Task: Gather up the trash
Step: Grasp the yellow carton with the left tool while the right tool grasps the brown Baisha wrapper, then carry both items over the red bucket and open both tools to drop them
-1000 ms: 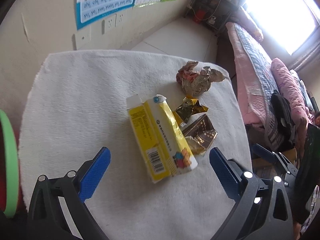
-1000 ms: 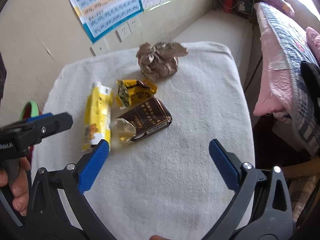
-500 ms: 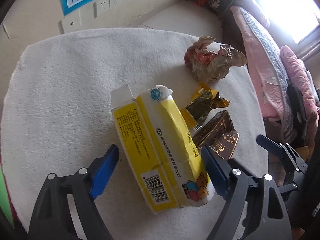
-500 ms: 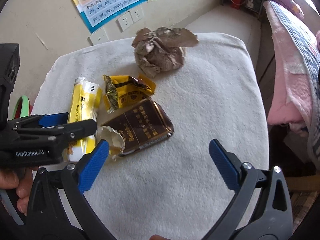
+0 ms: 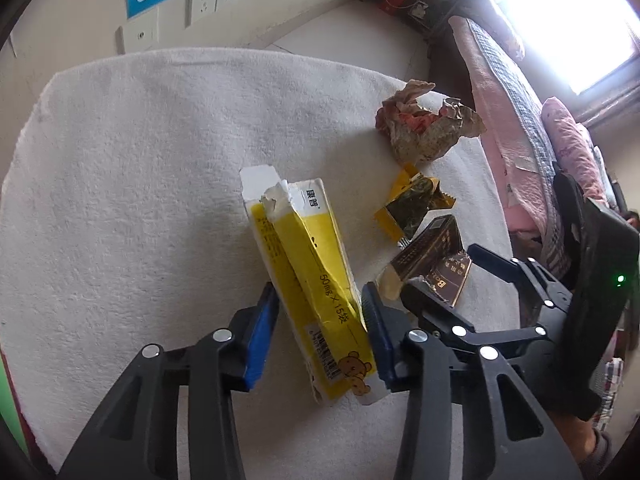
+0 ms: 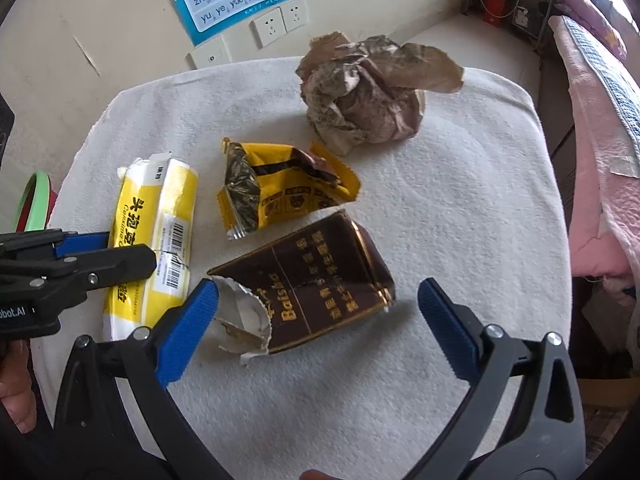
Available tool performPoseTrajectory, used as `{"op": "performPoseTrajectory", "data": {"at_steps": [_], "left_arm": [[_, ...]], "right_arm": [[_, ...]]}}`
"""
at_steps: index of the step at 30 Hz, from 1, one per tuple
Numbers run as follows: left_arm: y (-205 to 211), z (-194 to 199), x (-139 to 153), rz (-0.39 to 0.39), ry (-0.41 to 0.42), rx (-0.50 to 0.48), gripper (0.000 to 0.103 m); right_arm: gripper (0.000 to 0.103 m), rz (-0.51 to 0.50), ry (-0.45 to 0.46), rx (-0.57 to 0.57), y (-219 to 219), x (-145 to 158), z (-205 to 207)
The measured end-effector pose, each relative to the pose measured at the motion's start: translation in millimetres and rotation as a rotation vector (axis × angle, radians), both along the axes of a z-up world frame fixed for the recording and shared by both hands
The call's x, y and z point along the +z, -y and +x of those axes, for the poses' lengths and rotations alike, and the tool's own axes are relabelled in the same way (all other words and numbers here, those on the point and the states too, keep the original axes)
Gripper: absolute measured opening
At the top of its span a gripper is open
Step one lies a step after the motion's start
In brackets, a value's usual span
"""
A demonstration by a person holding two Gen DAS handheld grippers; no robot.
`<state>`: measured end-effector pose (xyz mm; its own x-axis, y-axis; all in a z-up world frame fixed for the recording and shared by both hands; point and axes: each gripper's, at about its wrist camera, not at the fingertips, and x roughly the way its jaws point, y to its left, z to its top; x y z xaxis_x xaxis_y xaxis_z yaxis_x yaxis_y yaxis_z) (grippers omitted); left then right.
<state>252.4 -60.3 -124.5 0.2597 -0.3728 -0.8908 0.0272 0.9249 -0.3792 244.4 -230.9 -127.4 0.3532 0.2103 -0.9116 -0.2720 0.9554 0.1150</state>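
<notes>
A creased yellow medicine box (image 5: 312, 264) lies on the white towel-covered table (image 5: 140, 160). My left gripper (image 5: 319, 292) is closing, and both blue pads press the box's sides. The box (image 6: 160, 216) and that left gripper (image 6: 132, 248) also show in the right wrist view. My right gripper (image 6: 318, 286) stands open astride a torn brown Baisha packet (image 6: 320, 272), its pads apart from it. Beyond lie a yellow snack wrapper (image 6: 280, 192) and a crumpled brown paper ball (image 6: 368, 96).
A green-rimmed bin (image 6: 34, 196) sits low at the table's left. A bed with a pink cover (image 5: 520, 120) runs along the right. The wall (image 6: 276, 24) behind carries sockets and a poster. A hand (image 6: 16, 400) holds the left gripper's handle.
The left gripper sank over the yellow box and its jaws narrowed from wide apart onto the box. The right gripper came down closer to the brown packet, still wide.
</notes>
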Motion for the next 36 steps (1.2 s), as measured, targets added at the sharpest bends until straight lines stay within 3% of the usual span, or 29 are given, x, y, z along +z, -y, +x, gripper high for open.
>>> {"op": "performPoseTrajectory", "data": {"at_steps": [6,9,13,21,36], "left_arm": [[2.5,2.1,-6.2,-0.047,-0.016,-0.001,0.037],[4.0,1.1,-3.6,-0.051,-0.009,-0.004,0.033],[6.6,-2.8,1.7,-0.039,0.003,-0.024,0.03],[5.7,-16.3,18.8,0.0,0.046,-0.045,0.027],[-33.0,-69.9,45.3,0.035,0.11,-0.01,0.027]], "right_arm": [[0.098,-0.028,0.01,0.031,-6.6,-4.3,-1.1],[0.084,-0.015,0.02,0.034,-5.8,-1.8,-3.6],[0.078,-0.011,0.016,0.03,-1.1,1.1,-4.4],[0.077,0.003,0.025,0.006,10.0,17.0,-15.8],[0.077,0.041,0.077,-0.037,8.4,61.5,-70.4]]}}
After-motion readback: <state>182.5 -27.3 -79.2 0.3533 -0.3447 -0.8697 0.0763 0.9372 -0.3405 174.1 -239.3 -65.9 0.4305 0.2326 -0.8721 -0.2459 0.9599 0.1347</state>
